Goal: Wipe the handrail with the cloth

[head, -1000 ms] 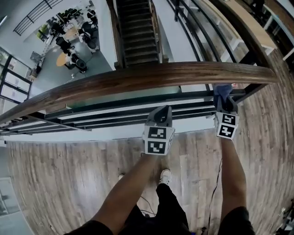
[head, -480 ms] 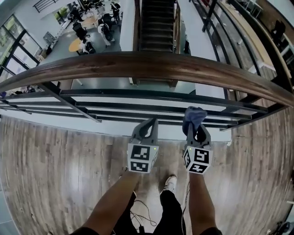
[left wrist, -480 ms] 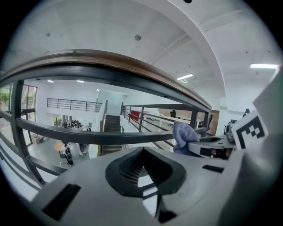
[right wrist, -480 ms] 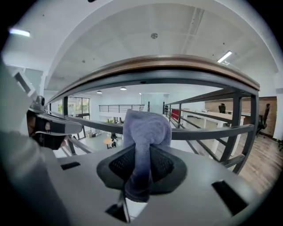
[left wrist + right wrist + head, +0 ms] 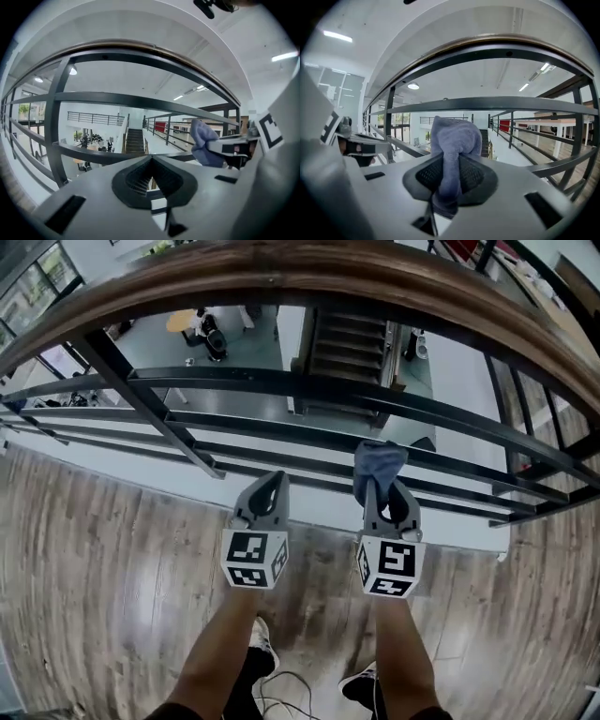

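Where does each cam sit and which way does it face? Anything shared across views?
Head view: on the person's head, looking steeply down past the handrail to the floor; both forearms, left gripper and right gripper show.
Left gripper view: on the left gripper, facing out through the railing bars; its shut, empty jaws show.
Right gripper view: on the right gripper, facing likewise; its jaws clamp the cloth.
Shared: all three show cloth and handrail; each gripper view catches the other gripper.

This is an upper gallery in an open-plan office building. Under the left gripper (image 5: pixel 270 482) lies a wood-plank floor (image 5: pixel 94 549). Ahead of it a wooden handrail (image 5: pixel 281 268) tops dark metal rails (image 5: pixel 281 385). Far below, beyond them, are a staircase (image 5: pixel 352 343), a round table (image 5: pixel 181 322) and office chairs (image 5: pixel 214 338).
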Demonstrator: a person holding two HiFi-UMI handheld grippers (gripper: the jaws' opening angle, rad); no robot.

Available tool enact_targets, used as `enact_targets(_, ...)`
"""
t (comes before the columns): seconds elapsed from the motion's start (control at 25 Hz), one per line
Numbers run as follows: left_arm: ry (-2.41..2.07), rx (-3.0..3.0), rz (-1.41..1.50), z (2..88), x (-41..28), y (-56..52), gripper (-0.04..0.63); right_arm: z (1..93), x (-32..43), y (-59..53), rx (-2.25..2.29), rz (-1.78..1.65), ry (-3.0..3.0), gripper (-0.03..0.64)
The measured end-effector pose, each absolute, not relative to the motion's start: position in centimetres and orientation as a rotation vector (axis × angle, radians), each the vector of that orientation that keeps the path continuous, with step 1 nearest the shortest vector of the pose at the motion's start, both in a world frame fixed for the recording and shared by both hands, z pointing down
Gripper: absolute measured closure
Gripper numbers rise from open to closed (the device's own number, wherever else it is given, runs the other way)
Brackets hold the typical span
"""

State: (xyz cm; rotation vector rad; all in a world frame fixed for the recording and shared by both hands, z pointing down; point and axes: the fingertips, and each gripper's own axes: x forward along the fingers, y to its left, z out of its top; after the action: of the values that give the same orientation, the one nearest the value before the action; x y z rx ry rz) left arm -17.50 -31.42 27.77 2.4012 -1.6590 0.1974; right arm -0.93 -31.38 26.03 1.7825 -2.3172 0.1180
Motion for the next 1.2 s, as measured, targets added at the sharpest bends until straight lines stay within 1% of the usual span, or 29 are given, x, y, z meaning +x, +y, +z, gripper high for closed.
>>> enact_targets(0.2, -1.656, 2.345, 0.178, 33.2, -20.8, -32.1, 0.597, 28.8, -3.0, -34.0, 1.763, 0.049, -2.417, 0.538)
enact_targets(0.44, -1.855, 2.352, 0.121, 33.4, -29.1, -33.2, 0.597, 31.0, -7.6, -35.2, 1.705, 0.046, -2.562, 0.540)
enact_targets(0.64, -1.940, 2.283, 0.101, 34.3, -33.8, -33.0, 0.597, 31.9, -11.9, -35.6, 1.641, 0.005, -2.630, 0.538)
enact_targets(0.84, -1.989, 2.250, 0.093, 34.5, -37.6, -31.6, 0.597, 31.2, -19.0, -36.0, 1.543, 0.020, -2.673, 0.538)
enact_targets(1.2, -1.950, 2.193, -0.034, 35.1, -44.4, -29.9, 0.597, 29.2, -33.4, -40.7, 1.402, 0.069, -2.585, 0.540)
